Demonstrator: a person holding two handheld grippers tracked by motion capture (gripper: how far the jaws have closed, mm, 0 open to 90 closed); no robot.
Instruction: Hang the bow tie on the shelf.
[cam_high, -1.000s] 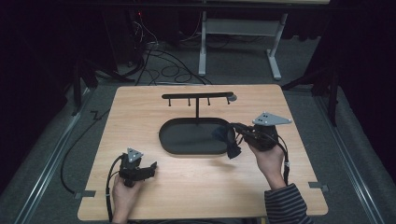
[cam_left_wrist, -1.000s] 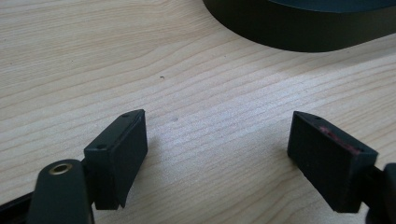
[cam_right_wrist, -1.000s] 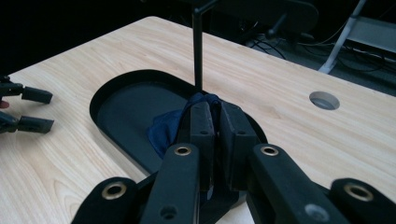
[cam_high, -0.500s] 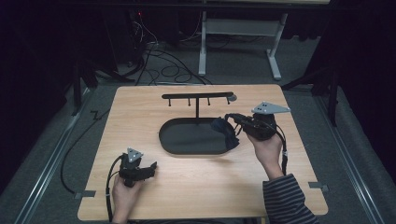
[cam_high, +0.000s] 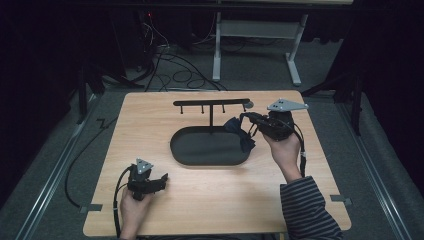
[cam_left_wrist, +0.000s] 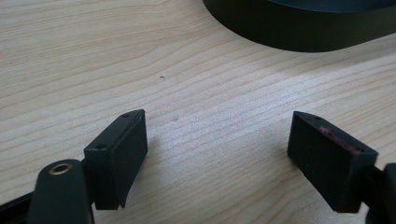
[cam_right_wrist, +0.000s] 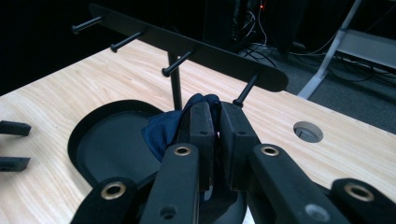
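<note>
A black rack (cam_high: 212, 103) with several pegs stands on a post rising from a black oval tray (cam_high: 190, 152) in the middle of the wooden table. My right gripper (cam_high: 246, 120) is shut on a dark blue cloth (cam_high: 241, 134), which hangs over the tray's right end, just below the rack's right end. In the right gripper view the cloth (cam_right_wrist: 163, 128) bunches between the jaws, close to the rightmost peg (cam_right_wrist: 245, 91). My left gripper (cam_high: 159, 181) rests near the table's front left, open, with bare wood between its pads (cam_left_wrist: 119, 151).
A round hole (cam_right_wrist: 307, 131) in the tabletop (cam_high: 210, 200) lies right of the rack. Cables and a white stand's legs (cam_high: 255, 45) are on the floor beyond the table's far edge. Metal rails run along both sides.
My right gripper has lifted the blue cloth from the tray's right end up and back toward the rack's right end. The left gripper has stayed put.
</note>
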